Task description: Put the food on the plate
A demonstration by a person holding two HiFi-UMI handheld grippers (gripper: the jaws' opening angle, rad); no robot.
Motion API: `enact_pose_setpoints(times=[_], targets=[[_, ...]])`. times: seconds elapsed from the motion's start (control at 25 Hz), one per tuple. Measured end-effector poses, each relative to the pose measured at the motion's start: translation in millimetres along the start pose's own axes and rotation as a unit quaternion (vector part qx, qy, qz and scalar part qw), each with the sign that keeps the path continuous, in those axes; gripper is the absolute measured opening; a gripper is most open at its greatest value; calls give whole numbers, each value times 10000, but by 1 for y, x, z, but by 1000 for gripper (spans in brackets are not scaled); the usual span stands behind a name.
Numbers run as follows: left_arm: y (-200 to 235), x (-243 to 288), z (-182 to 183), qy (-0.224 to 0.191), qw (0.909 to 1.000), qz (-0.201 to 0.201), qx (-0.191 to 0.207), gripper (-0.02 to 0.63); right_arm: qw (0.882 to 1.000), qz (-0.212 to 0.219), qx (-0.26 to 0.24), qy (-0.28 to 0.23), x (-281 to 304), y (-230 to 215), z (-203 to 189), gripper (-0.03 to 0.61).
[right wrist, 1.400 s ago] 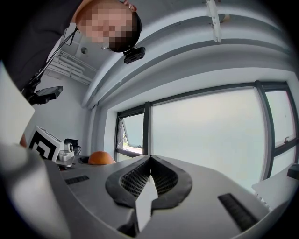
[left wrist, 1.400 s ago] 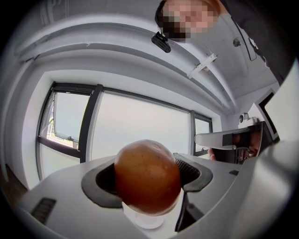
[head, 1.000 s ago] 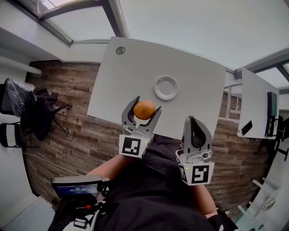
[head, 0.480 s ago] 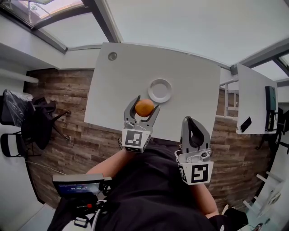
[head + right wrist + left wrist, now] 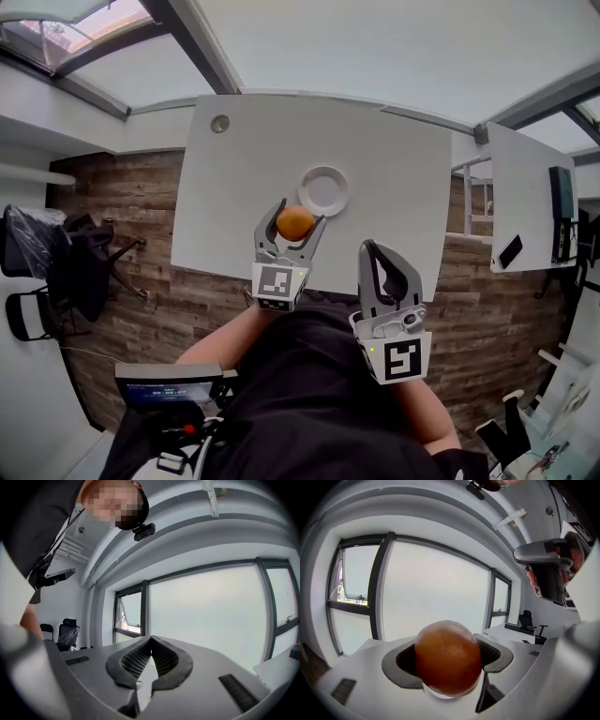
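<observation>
Left gripper (image 5: pixel 300 214), jaws tight on the orange (image 5: pixel 295 224); right gripper (image 5: pixel 368 246), jaws together.

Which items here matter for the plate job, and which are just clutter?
Job: orange, held in left gripper; white plate on the table, empty.
Lying about: right gripper, shut and empty; phone on side desk; office chair; table grommet.

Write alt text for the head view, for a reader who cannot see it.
Seen from above, the left tongs grip a round orange food above a white table, just short of an empty white plate. The right tongs are shut with nothing in them, held nearer the person's body.
</observation>
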State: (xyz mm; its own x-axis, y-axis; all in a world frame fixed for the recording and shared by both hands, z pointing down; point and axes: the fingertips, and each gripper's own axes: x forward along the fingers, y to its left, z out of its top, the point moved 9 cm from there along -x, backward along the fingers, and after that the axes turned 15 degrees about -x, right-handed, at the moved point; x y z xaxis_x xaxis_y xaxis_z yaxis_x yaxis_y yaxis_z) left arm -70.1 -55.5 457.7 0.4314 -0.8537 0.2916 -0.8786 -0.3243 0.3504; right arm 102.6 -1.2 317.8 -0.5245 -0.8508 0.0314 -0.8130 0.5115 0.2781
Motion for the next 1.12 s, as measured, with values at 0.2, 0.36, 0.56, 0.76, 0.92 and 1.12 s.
enact_pose_setpoints(times=[0.2, 0.36, 0.56, 0.76, 0.92, 1.12], targets=[[7, 11, -14, 173, 9999, -14, 5, 327, 10000, 49, 7, 21, 5, -2, -2, 6], [9, 19, -18, 324, 9994, 46, -63, 327, 10000, 59, -8, 33, 7, -6, -3, 6], [12, 33, -21, 527, 9986, 12, -49, 327, 9999, 81, 76, 101, 13, -13, -9, 6], [16, 52, -29, 767, 9970, 8, 103, 327, 9999, 94, 35, 125, 20, -20, -13, 6], [18, 68, -38, 921, 9956, -10, 186, 327, 9999, 101, 19, 83, 23, -25, -15, 6], [23, 82, -51, 1095, 9935, -50, 296, 327, 9997, 19, 7, 239, 23, -31, -22, 6]])
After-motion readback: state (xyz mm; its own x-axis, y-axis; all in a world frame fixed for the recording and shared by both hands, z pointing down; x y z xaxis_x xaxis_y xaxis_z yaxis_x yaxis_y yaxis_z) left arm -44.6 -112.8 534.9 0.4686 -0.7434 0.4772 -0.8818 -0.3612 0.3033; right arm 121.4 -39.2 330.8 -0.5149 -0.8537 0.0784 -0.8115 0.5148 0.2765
